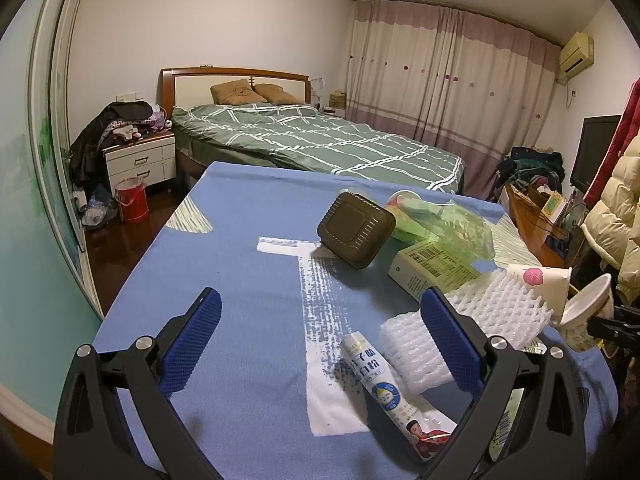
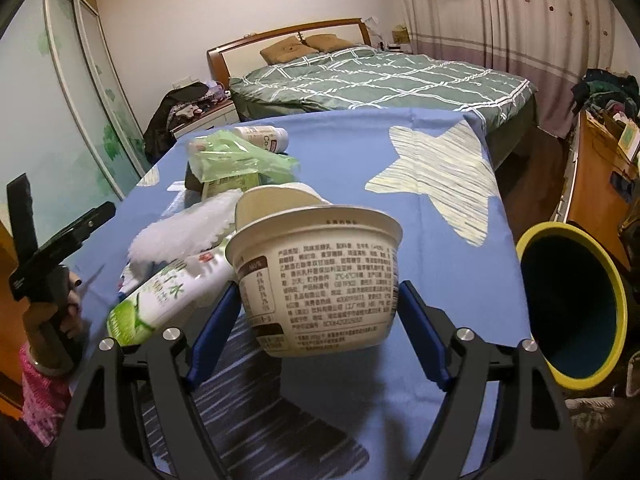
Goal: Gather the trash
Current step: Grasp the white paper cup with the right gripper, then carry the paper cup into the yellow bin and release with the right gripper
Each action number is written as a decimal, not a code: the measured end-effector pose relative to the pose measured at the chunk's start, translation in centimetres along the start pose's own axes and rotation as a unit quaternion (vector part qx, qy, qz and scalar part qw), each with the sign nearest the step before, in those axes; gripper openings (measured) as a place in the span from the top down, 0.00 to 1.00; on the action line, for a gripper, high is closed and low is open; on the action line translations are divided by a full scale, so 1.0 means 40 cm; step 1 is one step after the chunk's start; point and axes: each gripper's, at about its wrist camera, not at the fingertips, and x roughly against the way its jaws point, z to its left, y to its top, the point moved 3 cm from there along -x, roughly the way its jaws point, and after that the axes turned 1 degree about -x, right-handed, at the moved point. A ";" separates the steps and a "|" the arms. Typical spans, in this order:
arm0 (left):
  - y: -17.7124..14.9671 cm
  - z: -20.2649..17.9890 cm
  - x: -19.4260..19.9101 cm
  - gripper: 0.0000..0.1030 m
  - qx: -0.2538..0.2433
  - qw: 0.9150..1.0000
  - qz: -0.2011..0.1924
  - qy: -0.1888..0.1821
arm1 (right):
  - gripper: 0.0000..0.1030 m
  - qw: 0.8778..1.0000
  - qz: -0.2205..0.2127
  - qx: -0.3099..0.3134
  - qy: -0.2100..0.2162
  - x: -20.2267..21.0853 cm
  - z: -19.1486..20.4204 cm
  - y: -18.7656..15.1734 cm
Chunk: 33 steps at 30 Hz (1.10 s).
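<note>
Right now we have the right gripper [image 2: 316, 312] with its fingers clamped on the paper cup [image 2: 320, 276], lifted off the bench [image 2: 440, 280] beside the yellow-rimmed bin [image 2: 576, 304], ready for dropping in. Our left gripper [image 1: 320, 340] waits, fingers apart, over the remaining litter.

Both grippers, the left gripper [image 1: 320, 336] and right gripper [image 2: 318, 336], share black angular frames, silver round screws at the pivots and blue dimpled pads [image 1: 192, 344] (finely textured). The person's sleeve [image 2: 42, 396] is pink, patterned.
</note>
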 end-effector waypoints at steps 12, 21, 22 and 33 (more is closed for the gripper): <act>-0.003 0.000 -0.006 0.05 0.002 1.000 0.001 0.001 | 0.27 0.998 -0.012 -0.051 -0.026 0.069 -0.089 -0.046; -0.002 0.000 -0.006 0.05 -0.001 1.000 0.001 0.002 | 0.27 0.972 -0.061 -0.176 -0.142 0.084 -0.380 0.004; -0.002 0.000 -0.006 0.05 -0.001 1.000 0.001 0.003 | 0.27 0.969 -0.061 -0.184 -0.152 0.080 -0.406 0.008; 0.000 0.000 -0.001 0.05 -0.005 1.000 0.002 0.004 | 0.15 0.935 -0.049 -0.260 -0.235 -0.008 -0.600 0.023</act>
